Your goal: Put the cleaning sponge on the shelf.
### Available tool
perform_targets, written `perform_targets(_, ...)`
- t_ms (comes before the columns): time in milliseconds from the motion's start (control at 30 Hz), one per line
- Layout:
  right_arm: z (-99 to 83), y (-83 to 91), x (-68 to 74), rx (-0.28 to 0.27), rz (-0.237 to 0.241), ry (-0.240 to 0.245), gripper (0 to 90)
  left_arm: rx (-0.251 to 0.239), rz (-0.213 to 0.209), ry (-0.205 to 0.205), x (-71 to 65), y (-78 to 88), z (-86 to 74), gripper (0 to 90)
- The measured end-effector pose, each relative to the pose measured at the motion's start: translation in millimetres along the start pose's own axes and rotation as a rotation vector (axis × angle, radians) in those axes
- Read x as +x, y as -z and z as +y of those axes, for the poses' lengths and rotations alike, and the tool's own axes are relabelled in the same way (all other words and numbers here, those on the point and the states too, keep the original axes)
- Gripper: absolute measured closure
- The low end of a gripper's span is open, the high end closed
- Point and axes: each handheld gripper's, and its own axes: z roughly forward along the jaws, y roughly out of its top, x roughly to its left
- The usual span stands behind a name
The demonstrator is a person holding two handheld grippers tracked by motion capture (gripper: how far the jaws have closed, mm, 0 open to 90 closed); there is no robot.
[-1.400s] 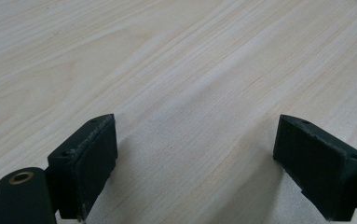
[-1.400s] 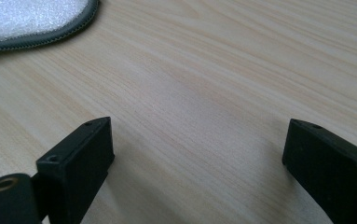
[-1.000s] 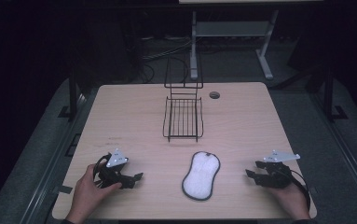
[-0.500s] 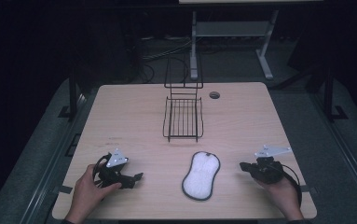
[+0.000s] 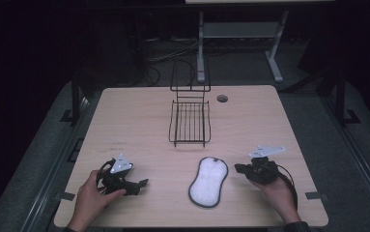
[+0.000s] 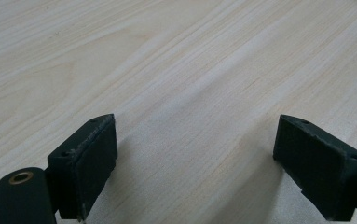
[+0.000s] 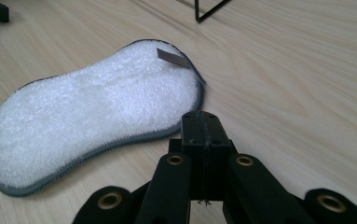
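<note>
The right gripper (image 7: 200,122) had just closed its jaws on nothing and edged toward the white, peanut-shaped microfibre scrubbing pad with grey trim (image 5: 208,181), which lay flat on the pale wooden bench (image 5: 134,121), just beside it. The left gripper (image 5: 141,183) rested spread. A grasp would need reopening.

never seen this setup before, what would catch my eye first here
The white fluffy scrubbing pad with its dark edging lies flat near the front middle of the wooden table, bright against the dim room. Behind it at mid-table stands a black wire rack, empty. A person's hands hold a gripper at each side of the pad: the right gripper, jaws shut on nothing, points at the pad's edge, and the left gripper sits with jaws wide over bare wood.
</note>
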Motion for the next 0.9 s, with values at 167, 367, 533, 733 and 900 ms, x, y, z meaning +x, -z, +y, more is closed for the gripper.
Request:
perform_targets(167, 8.7, -9.4, 4.5, -0.001, 0.014, 0.016, 89.4, -0.001, 0.000, 0.003, -0.2, -0.1, -0.1, 12.7)
perform_targets(367, 16.9, -21.6, 11.3, 0.005, 0.033, 0.036, 89.4, -0.001, 0.000, 0.003, -0.2, -0.1, -0.1, 12.7)
perform_targets(533, 22.9, -33.3, 15.3, 0.022, 0.043, 0.054, 89.4, -0.001, 0.000, 0.003, -0.2, 0.0, -0.1, 12.7)
perform_targets(733, 25.0, -42.1, 16.3, 0.041, 0.021, 0.057, 89.4, -0.001, 0.000, 0.003, -0.2, -0.1, -0.1, 12.7)
perform_targets(900, 24.6, -42.9, 13.2, 0.047, 0.008, 0.055, 89.4, -0.001, -0.001, 0.003, -0.2, -0.1, -0.1, 12.7)
